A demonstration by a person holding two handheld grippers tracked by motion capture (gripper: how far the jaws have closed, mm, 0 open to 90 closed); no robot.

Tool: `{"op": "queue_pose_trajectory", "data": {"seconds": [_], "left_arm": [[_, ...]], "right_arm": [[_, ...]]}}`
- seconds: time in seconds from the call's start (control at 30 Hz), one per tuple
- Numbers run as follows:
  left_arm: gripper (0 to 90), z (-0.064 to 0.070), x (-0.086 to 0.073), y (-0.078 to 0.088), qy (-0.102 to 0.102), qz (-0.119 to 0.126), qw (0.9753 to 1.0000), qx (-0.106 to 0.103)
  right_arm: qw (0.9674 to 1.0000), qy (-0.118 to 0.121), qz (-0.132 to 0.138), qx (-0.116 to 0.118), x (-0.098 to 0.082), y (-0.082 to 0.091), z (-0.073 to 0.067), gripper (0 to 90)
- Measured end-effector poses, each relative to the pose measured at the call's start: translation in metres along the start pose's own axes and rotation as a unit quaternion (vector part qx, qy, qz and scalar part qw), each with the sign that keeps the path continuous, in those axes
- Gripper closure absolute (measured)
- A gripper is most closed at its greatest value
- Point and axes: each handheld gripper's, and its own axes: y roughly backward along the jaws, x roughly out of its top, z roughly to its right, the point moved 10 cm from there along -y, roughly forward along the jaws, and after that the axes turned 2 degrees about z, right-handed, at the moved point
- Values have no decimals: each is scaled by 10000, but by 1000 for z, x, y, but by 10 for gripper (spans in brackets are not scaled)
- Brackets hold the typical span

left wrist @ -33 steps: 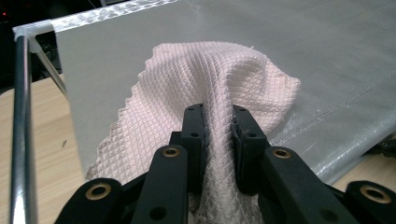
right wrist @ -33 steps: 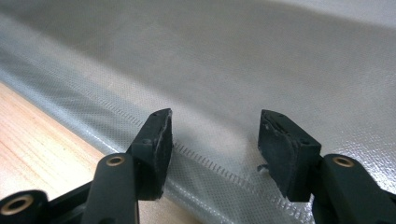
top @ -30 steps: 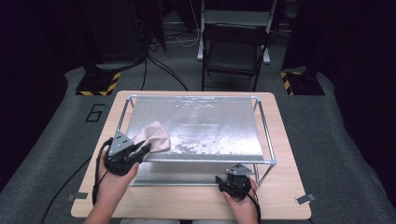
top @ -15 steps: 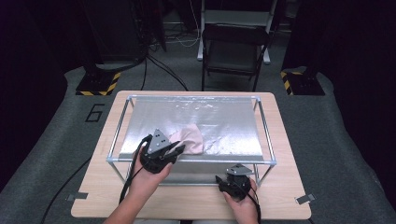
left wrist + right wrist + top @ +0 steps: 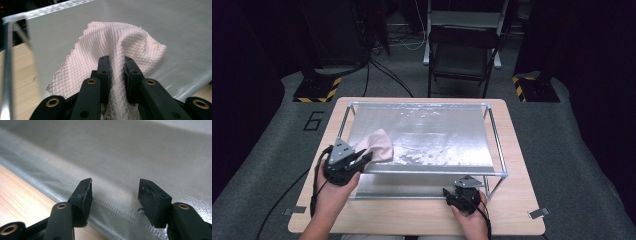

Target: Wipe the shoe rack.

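A pink waffle-weave cloth (image 5: 377, 144) lies bunched on the silvery sheet (image 5: 432, 135) that is stretched over a metal frame (image 5: 497, 145), near the sheet's front left corner. My left gripper (image 5: 364, 157) is shut on the cloth's near fold; in the left gripper view the cloth (image 5: 117, 42) rises between the pads of that gripper (image 5: 116, 60) and drapes forward onto the sheet. My right gripper (image 5: 462, 189) rests low at the front right of the wooden table (image 5: 512, 215). This right gripper (image 5: 113, 192) stands open with nothing in it, over the seamed edge of a lower silvery sheet (image 5: 125, 157).
The frame's thin legs and front rail (image 5: 437, 172) stand between my hands and the upper sheet. A black folding chair (image 5: 459, 55) sits behind the table. A black cable (image 5: 277, 210) trails off the left gripper to the floor. Bare wood (image 5: 20, 192) lies left of the right gripper.
My left gripper swept right across the sheet with the cloth, then came back to the front left. The right gripper has stayed where it was.
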Motion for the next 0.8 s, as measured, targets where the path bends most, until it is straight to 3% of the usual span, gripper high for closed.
{"op": "queue_pose_trajectory", "data": {"seconds": [0.1,0.4,0.63,0.77,0.8], "left_arm": [[774,-14,-4,6,98,-18,9999,118],[775,-29,-6,8,223,-18,9992,317],[776,-26,-6,5,254,-18,9992,315],[776,-14,-4,0,242,-11,9996,130],[776,-4,0,-4,164,-17,9999,15]], "right_arm": [[10000,26,-19,-40,0,0,1,446],[10000,28,-20,-41,-1,0,1,446],[10000,29,-20,-44,0,0,1,446],[10000,7,-6,-3,0,0,0,446],[10000,4,-8,-2,0,0,0,446]]}}
